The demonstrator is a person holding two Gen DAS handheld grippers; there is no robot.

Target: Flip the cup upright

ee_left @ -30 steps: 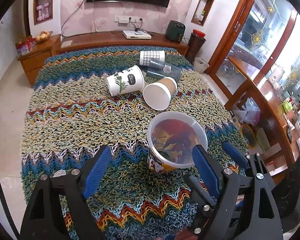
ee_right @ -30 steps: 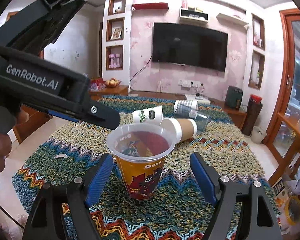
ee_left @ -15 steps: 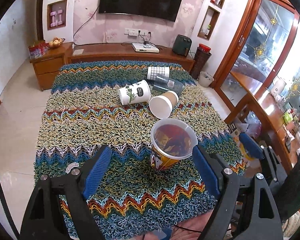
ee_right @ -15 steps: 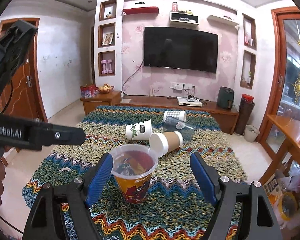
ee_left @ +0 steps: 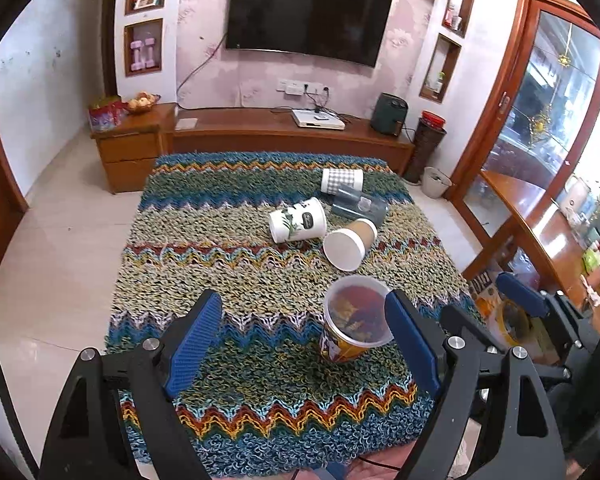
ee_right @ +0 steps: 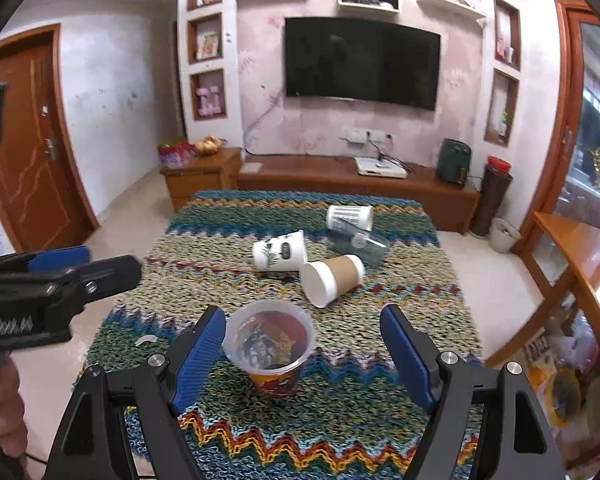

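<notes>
Both grippers spread, holding nothing; printed cup upright, so next: nearest tipped brown cup, grab mid-sleeve, rotate slowly.

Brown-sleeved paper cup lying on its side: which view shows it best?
Right wrist: the brown-sleeved paper cup shows its sleeve, white lid and full side profile. Left wrist shows it mostly lid-on, sleeve foreshortened.

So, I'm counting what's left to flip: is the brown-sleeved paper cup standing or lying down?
Lying down. The brown-sleeved paper cup rests on its side on the knitted cloth, its white end facing the cameras, beside the leaf-print cup.
</notes>
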